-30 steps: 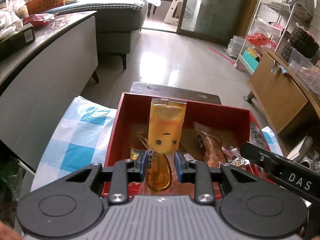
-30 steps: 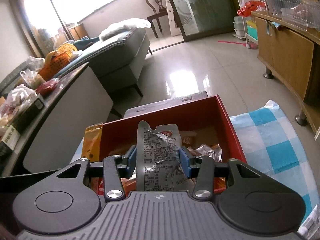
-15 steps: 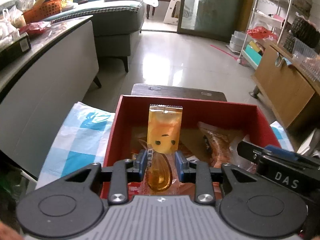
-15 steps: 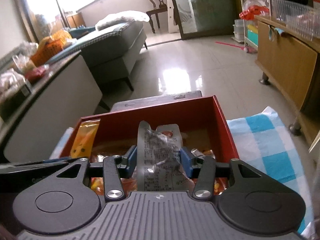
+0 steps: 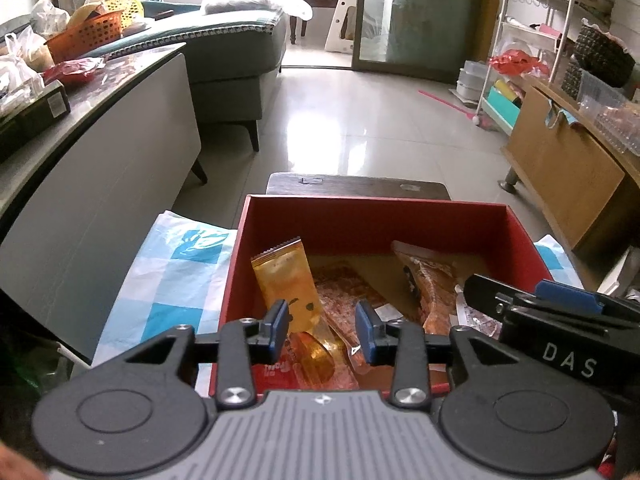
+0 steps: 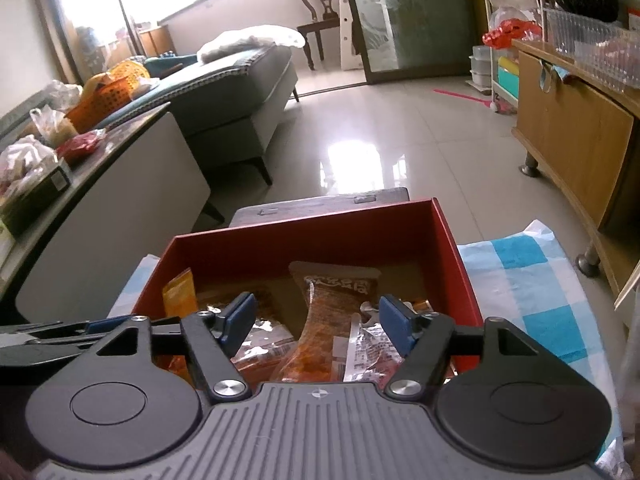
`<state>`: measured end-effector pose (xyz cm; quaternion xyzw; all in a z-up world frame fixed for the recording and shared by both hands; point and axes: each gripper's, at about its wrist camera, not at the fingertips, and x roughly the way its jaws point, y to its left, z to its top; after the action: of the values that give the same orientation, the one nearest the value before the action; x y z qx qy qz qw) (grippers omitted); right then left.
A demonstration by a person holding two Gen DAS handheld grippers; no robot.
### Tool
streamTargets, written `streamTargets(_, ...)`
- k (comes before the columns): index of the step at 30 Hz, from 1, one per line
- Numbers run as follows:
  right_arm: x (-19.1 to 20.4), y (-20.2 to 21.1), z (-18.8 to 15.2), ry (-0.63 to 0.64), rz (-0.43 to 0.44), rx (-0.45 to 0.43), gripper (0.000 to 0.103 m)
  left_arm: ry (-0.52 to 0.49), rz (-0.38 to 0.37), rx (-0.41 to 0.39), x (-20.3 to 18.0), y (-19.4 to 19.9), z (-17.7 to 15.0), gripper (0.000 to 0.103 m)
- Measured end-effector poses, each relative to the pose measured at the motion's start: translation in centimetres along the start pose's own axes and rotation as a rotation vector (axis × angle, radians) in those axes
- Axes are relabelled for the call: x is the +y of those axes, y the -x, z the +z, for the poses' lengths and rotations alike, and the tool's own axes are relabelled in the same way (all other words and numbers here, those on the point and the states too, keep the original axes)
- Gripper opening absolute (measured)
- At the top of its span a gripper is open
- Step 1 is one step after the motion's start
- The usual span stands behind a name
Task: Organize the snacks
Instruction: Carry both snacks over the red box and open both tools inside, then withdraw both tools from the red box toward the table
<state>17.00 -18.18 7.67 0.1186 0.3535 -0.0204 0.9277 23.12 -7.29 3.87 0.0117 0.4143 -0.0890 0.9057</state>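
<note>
one red box (image 5: 280, 248) at lower centre of both frames, open-topped, resting on a blue-and-white checked cloth (image 5: 176, 280) that shows left of it in the left wrist frame and right of it in the right wrist frame. inside, loose snack packets on a brown floor: one yellow-orange pouch (image 5: 286, 280) with two dark dots like eyes, leaning tilted against the box's left wall; one long orange-brown packet (image 6: 328, 320) with pale lettering across its dark top, lying lengthwise at centre; one crinkled clear-and-silver wrapper (image 6: 362, 352) with red print just right of it; flatter reddish packets (image 5: 340, 292) underneath, count unclear. at least four packets visible in all.

left gripper (image 5: 322, 330) at lower centre of its frame, just been opening, blue pads apart with a narrow gap, the yellow-orange pouch's lower end between them but not pinched. right gripper (image 6: 316, 324) at lower centre of its frame, just been opening too, pads spread wide, clamping nothing, the orange-brown packet and silver wrapper lying loose below and between. both grippers over the near edge of the box, the right one visible at the lower right of the left wrist frame.

one orange basket (image 5: 86, 34) at upper left, holding yellowish items, on a dark counter (image 5: 100, 84).
</note>
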Motion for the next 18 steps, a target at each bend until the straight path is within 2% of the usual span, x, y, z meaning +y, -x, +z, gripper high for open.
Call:
streamTargets(10, 0.7, 1.9, -0.2, -0.005, -0.004, -0.015, 0.080, -0.003, -0.001, -0.012, 0.4, 2.2, -0.8, 0.033)
streamTargets(18, 0.9, 3.6, -1.5, -0.014, -0.003, -0.009, 0.083, -0.010, -0.003, -0.001, 1.4, 4.0, -2.6, 0.040)
